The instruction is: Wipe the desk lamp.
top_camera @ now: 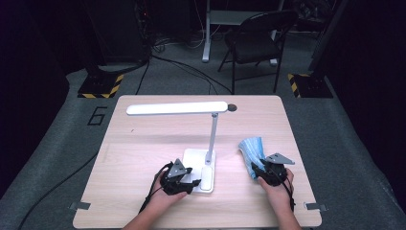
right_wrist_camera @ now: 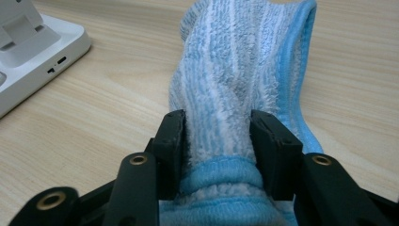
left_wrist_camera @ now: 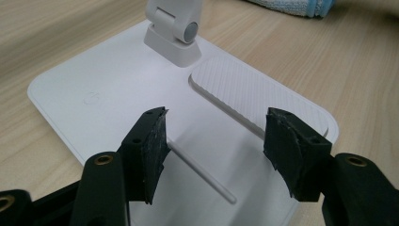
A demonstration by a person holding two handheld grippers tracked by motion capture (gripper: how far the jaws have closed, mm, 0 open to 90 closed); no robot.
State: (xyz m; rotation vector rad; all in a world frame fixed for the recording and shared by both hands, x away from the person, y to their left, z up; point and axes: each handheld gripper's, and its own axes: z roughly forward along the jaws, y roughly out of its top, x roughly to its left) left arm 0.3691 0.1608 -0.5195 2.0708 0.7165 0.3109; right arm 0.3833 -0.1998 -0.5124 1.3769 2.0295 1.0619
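One white desk lamp (top_camera: pixel 203 143) is standing near the middle of the wooden table (top_camera: pixel 143 143), its long head reaching out toward the left and its flat base (left_wrist_camera: pixel 117 89) sitting just ahead of the person's hands. The left gripper (top_camera: pixel 184 179) is hovering low over the near edge of that base with its jaws standing apart and nothing pressed between them; in the left gripper view the pads are framing bare white plastic and the ribbed inset panel (left_wrist_camera: pixel 249 94). My reading: this hand is placing itself to steady the base so the lamp is not sliding while it gets wiped. The right gripper (top_camera: pixel 262 171) is sitting well to the right of the lamp with one blue-and-white striped cloth (right_wrist_camera: pixel 240 70) bunched between its jaws, both pads seeming to be touching the terry; whether they are truly squeezing it or only resting against it, I cannot tell. The cloth is lying on the table beside the base, apart from it, rising as a folded ridge ahead of the jaws, probably gathered this way to give a thick wiping pad. Count: one lamp, one cloth, two grippers, one folding chair (top_camera: pixel 256 40) beyond the table.
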